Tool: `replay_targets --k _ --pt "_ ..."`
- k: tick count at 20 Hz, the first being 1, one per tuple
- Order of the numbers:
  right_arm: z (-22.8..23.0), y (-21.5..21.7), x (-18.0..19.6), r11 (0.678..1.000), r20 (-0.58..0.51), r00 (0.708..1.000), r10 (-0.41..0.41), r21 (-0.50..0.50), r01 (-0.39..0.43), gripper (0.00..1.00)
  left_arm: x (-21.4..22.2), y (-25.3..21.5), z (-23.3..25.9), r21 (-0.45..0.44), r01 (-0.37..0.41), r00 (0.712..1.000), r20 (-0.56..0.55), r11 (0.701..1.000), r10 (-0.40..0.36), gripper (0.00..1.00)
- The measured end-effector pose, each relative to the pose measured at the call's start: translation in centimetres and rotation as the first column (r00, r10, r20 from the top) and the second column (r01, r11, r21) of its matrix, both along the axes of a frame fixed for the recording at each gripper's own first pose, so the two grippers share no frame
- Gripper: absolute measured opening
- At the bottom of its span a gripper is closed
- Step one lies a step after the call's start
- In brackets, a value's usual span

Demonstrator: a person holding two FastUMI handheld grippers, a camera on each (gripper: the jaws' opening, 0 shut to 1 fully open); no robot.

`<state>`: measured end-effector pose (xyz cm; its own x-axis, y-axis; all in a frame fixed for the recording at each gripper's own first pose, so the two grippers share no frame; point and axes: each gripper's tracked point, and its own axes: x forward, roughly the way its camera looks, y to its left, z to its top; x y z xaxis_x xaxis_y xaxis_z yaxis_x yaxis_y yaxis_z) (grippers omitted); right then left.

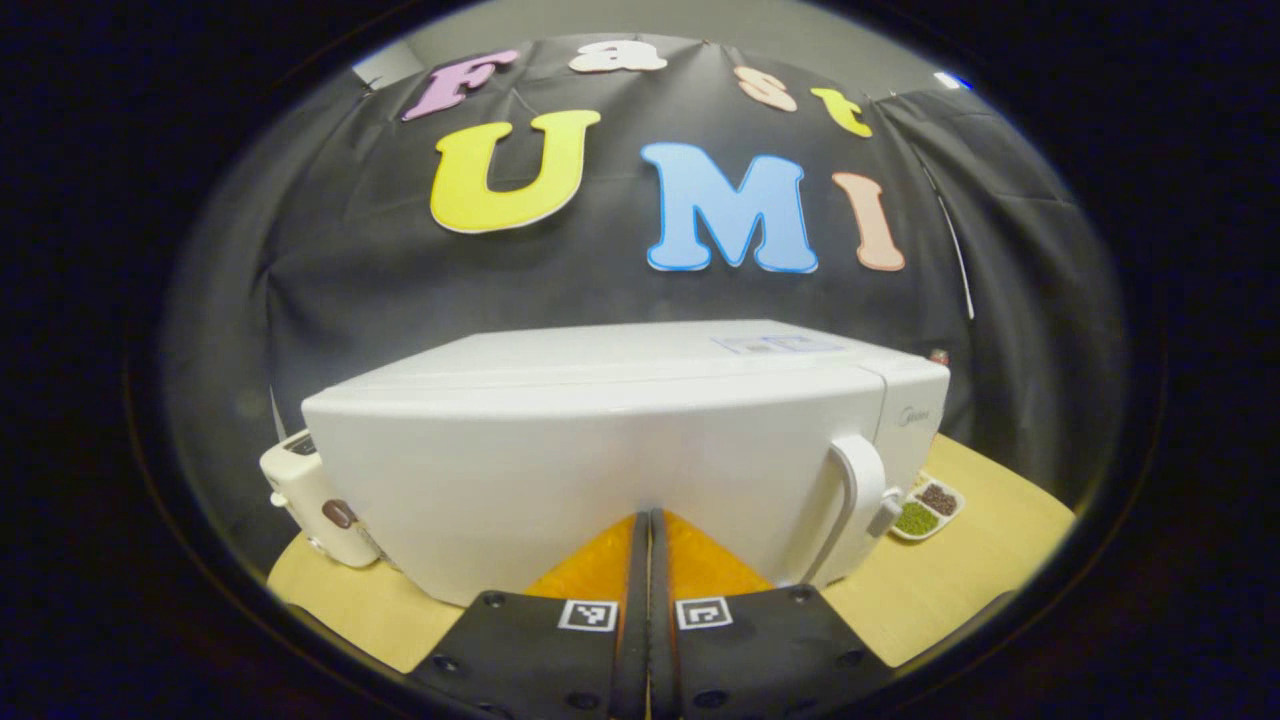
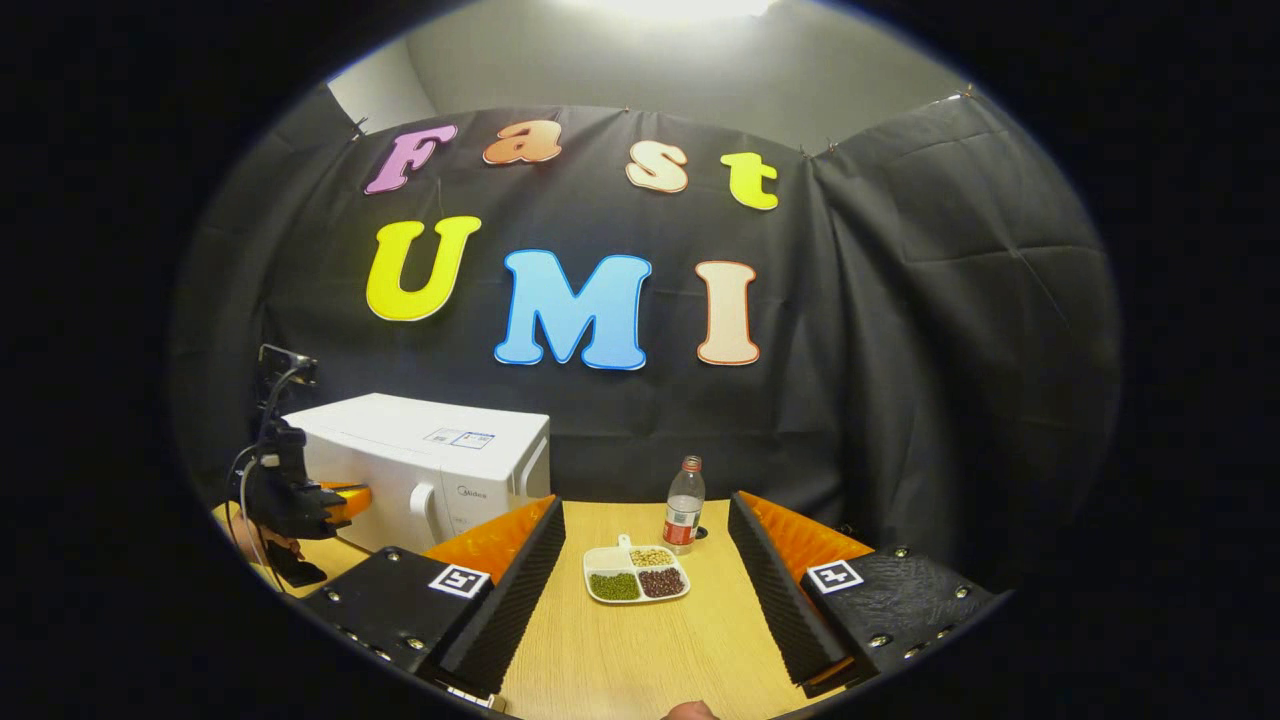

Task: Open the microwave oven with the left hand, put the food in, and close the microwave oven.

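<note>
The white microwave point(image 1: 620, 440) stands with its door closed and its white handle point(image 1: 855, 490) at the door's right side. My left gripper point(image 1: 648, 515) is shut with nothing between its fingers, its tips close to the door front, left of the handle. In the right gripper view this left gripper point(image 2: 348, 498) is in front of the microwave point(image 2: 420, 455). The food is a white divided tray point(image 2: 636, 573) of green, brown and tan beans on the table, right of the microwave. My right gripper point(image 2: 640, 520) is open, and the tray lies just beyond its fingers.
A clear bottle with a red label point(image 2: 684, 505) stands just behind the tray. A cream toaster point(image 1: 310, 500) sits at the microwave's left. The wooden table point(image 2: 640, 650) ends at the black cloth wall behind. A hand point(image 2: 250, 540) holds the left gripper.
</note>
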<state>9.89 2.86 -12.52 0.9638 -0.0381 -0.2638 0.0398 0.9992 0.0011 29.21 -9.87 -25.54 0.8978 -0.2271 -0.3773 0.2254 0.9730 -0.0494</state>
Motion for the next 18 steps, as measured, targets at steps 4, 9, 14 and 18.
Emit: replay_targets --k 4,9,14,18 --pt "1.3 1.1 -1.5 0.998 0.028 0.998 0.06 0.019 -0.06 0.99 -1.4 -0.2 3.9 -0.037 -0.034 0.998 0.055 0.999 0.036 0.11" --pt "3.0 1.0 -3.9 0.99 0.072 0.989 0.128 0.044 -0.131 0.99 -7.7 -0.1 10.9 -0.068 -0.051 0.987 0.151 0.996 0.061 0.02" --pt "3.7 0.4 -7.1 0.979 0.09 0.981 0.174 0.092 -0.182 0.99 -14.2 0.6 15.3 -0.059 -0.094 0.974 0.203 0.994 0.104 0.07" --pt "4.3 0.1 -9.2 0.969 0.106 0.972 0.208 0.114 -0.219 0.99 -19.3 1.4 17.9 -0.066 -0.134 0.964 0.224 0.989 0.145 0.07"
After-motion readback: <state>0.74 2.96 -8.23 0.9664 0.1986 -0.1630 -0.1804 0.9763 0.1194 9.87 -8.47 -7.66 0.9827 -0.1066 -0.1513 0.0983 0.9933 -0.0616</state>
